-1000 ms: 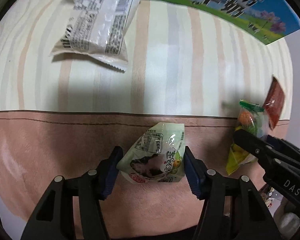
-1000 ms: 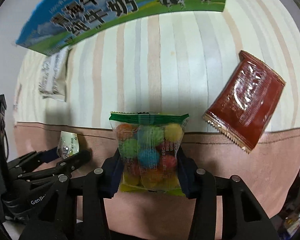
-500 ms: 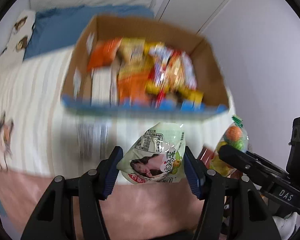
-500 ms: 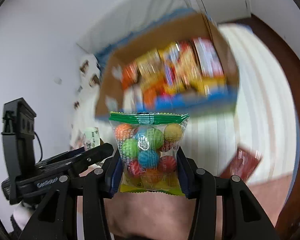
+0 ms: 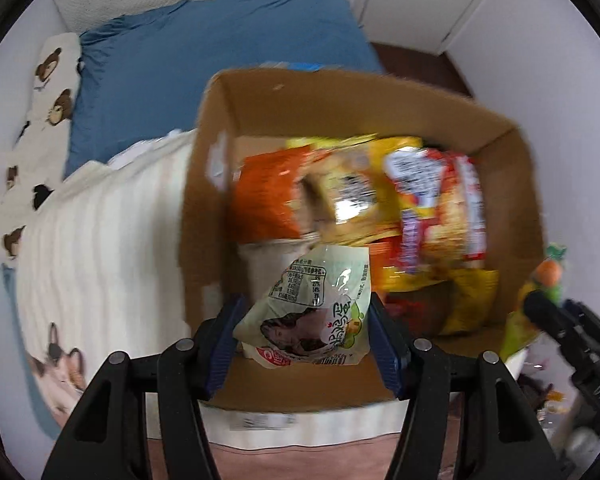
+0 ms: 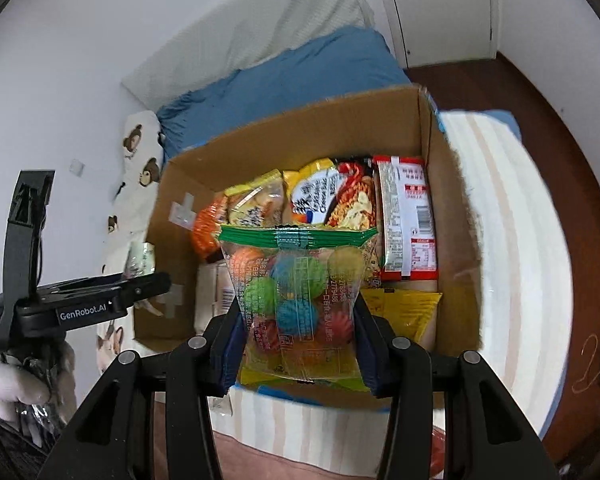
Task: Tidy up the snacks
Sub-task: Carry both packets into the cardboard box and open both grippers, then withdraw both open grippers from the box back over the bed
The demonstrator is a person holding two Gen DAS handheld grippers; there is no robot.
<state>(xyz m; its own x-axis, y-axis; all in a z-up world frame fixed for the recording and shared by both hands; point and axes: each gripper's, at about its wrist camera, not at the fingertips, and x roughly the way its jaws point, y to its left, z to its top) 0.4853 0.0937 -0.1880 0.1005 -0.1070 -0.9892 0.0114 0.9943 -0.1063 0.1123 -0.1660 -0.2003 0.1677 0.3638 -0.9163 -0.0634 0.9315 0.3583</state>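
My left gripper is shut on a pale green snack packet with a printed label, hanging above the near left corner of an open cardboard box. My right gripper is shut on a clear bag of coloured balls with a green top seal, held over the box's near side. The box holds several orange, yellow and red snack packs. The left gripper also shows at the left of the right wrist view, and the right gripper's fingers at the right of the left wrist view.
The box stands on a bed with a striped cream cover. A blue blanket and a bear-print pillow lie behind it. White walls and a door are beyond, with dark wooden floor to the right.
Both grippers have risen and swung from low over the bed, beside the box's printed wall, to above the open box, each keeping its packet. The box's inside came into view.
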